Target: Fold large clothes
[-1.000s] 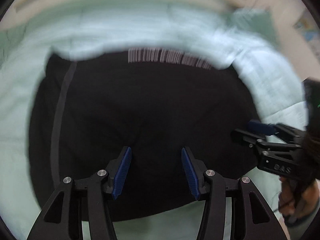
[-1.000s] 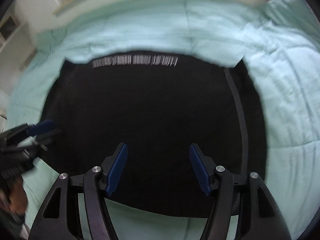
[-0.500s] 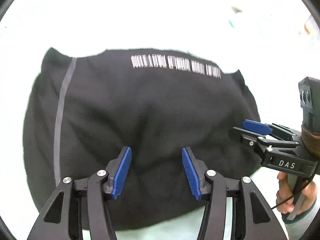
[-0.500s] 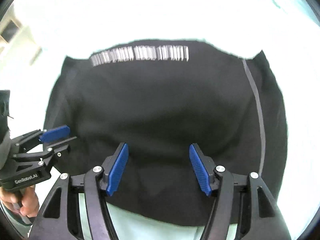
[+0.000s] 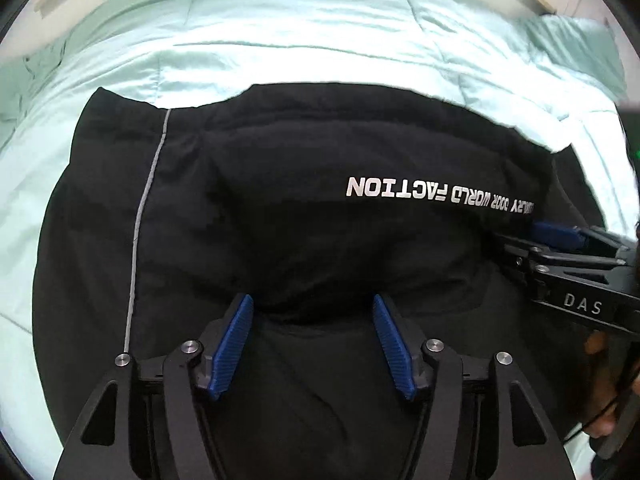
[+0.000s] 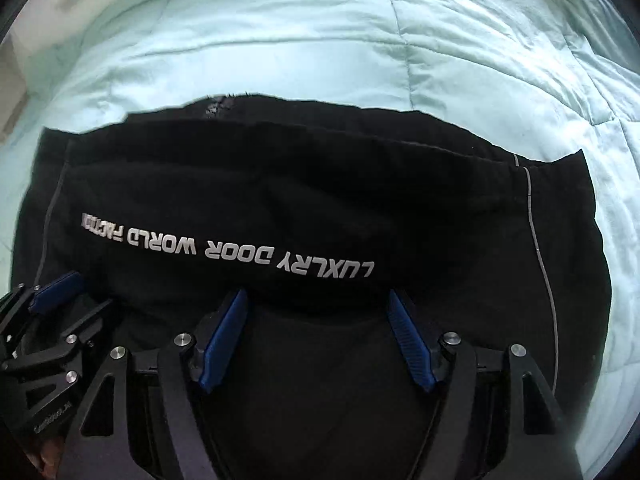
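Garment (image 5: 304,240): black, large, spread across pale green quilted bedding (image 5: 280,28), white lettering (image 6: 224,252) along a raised folded ridge running across the middle. Thin grey piping (image 5: 138,232) down the left side in left wrist view; matching line on the right side in right wrist view. Left gripper (image 5: 312,344) jaws wide apart, blue pads (image 5: 230,346) on either side of the near edge of the ridge, nothing clamped. Right gripper (image 6: 316,340) likewise wide apart, set at the same ridge, nothing held; also seen from the side in left wrist view (image 5: 560,248), contact there not resolvable. Fabric judged soft, thick, limp, moderately heavy for its bulk; no stiffness to carry a fold unaided, likely to sag between the two grasp points. Surface looks matte, probably not slippery. Suggested hold: the doubled near edge of the ridge, one gripper toward each side, pinching all layers together so the lower layer does not slip out. Risk: catching the bedding along with the cloth.
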Available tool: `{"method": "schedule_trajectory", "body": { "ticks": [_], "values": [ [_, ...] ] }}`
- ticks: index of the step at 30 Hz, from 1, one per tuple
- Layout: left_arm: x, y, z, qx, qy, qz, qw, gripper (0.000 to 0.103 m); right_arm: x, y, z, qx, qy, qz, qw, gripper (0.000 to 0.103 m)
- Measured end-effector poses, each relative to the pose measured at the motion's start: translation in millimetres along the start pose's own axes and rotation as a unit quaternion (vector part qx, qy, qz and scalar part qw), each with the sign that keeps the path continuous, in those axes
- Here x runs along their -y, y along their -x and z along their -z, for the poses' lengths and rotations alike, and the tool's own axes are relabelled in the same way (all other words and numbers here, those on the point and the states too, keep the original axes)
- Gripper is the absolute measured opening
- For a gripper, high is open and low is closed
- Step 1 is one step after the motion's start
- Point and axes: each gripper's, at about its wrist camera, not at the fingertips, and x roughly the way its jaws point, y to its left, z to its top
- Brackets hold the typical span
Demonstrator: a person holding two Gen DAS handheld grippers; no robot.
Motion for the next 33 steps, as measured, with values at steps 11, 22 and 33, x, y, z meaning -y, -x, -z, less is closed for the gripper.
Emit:
{"method": "schedule_trajectory", "body": {
  "ticks": [11,22,33],
  "values": [
    [-29.7,89.3,75.8,-0.01,-0.001,0.001,1.0,0.064,-14.3,93.6,95.3,0.026,0.036,-0.058,0.997,0.072],
    [-44.5,67.2,71.4,-0.091,0.092,0.044,0.9907,0.064,-9.9,44.7,115.7,-0.047,-0.032,-0.06,0.997,0.075],
    [-132.2,149.0,120.3,-0.039,0.11,0.105,0.9876,0.064,58.7,105.8,172.5,-0.005,-0.074,-0.051,0.996,0.077]
  ]
}}
